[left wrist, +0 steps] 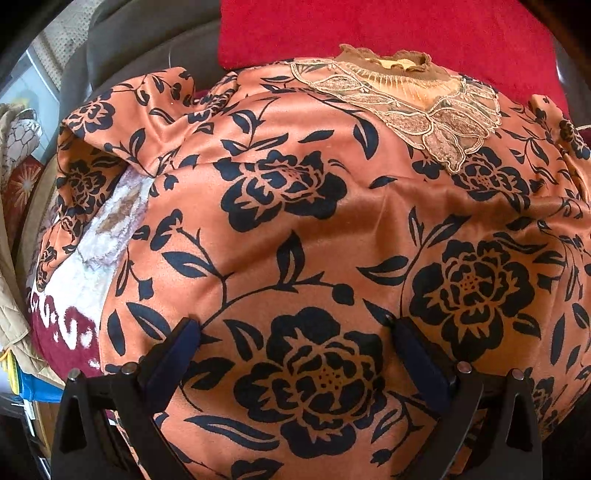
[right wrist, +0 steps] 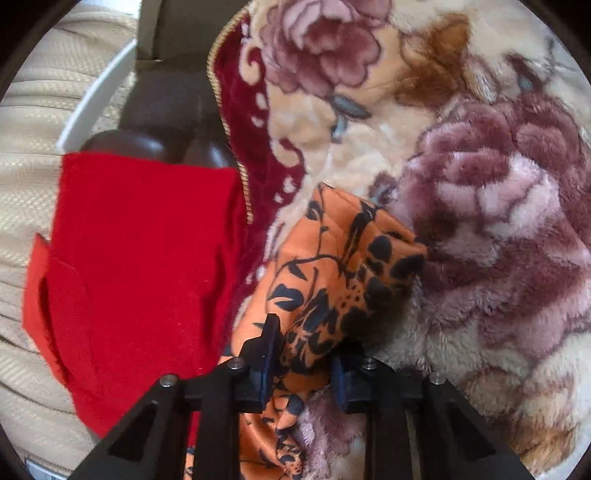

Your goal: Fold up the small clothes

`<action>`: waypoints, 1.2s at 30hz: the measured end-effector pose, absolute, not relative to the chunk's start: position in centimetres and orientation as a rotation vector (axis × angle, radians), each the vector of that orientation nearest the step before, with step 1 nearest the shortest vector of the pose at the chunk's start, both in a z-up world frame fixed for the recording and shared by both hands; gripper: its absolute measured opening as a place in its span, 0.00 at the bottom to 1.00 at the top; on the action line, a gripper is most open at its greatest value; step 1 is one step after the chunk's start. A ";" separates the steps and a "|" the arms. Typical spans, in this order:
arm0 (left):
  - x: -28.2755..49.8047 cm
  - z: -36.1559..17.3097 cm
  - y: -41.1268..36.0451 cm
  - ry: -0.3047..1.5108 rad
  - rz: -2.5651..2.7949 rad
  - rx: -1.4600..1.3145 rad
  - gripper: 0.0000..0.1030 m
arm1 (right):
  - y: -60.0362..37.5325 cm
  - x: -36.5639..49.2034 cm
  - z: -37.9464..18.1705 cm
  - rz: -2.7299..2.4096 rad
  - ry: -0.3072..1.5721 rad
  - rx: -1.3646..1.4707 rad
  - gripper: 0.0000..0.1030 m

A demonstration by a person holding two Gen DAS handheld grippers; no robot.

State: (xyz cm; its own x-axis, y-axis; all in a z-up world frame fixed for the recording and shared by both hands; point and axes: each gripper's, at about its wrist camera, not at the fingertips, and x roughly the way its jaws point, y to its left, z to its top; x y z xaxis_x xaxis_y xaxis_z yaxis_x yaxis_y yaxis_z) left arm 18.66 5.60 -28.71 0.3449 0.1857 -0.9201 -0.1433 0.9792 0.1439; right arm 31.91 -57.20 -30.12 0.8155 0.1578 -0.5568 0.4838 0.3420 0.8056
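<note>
An orange satin top with black flowers lies spread out, its lace collar at the far side. My left gripper is open, its fingers wide apart just over the lower body of the top. In the right wrist view a sleeve of the same top lies on the plush blanket. My right gripper has its jaws narrowed around the sleeve's near end. Cloth fills the gap between the pads, but I cannot tell if it is pinched.
A folded red garment lies beyond the collar, and shows left of the sleeve in the right wrist view. A plush cream and maroon floral blanket covers the surface. A dark sofa edge and beige cloth lie at left.
</note>
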 end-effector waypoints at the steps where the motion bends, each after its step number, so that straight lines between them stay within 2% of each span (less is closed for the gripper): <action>1: 18.7 -28.6 5.6 1.211 0.206 0.038 1.00 | -56.9 31.5 -29.5 -0.194 0.590 1.206 0.24; 7: 17.3 -26.3 7.4 1.162 0.218 -0.021 1.00 | -52.1 30.5 -23.0 0.024 0.510 1.067 0.24; 15: 14.8 -21.7 10.7 1.030 0.233 -0.051 1.00 | -38.4 30.2 -17.2 0.333 0.555 0.976 0.24; 22: 13.2 -19.2 14.5 0.940 0.291 -0.061 1.00 | -22.3 31.4 -16.9 0.567 0.688 0.892 0.24; 27: 12.5 -19.1 16.3 0.930 0.298 -0.090 1.00 | -19.6 31.7 -19.0 0.594 0.774 0.967 0.28; 28: 12.5 -19.2 16.4 0.928 0.305 -0.092 1.00 | -19.8 32.0 -19.5 0.594 0.804 0.965 0.31; 29: 12.6 -19.2 16.6 0.927 0.309 -0.100 1.00 | -20.4 32.2 -20.0 0.591 0.848 0.966 0.49; 30: 12.9 -19.4 16.5 0.931 0.308 -0.116 1.00 | -21.3 31.8 -20.4 0.575 0.865 0.981 0.78; 31: 13.1 -19.6 16.4 0.937 0.304 -0.127 1.00 | -22.5 31.0 -20.8 0.553 0.850 1.003 0.82; 36: 15.4 -20.3 13.3 0.975 0.198 -0.186 1.00 | -32.9 27.3 -21.7 0.441 0.607 1.135 0.82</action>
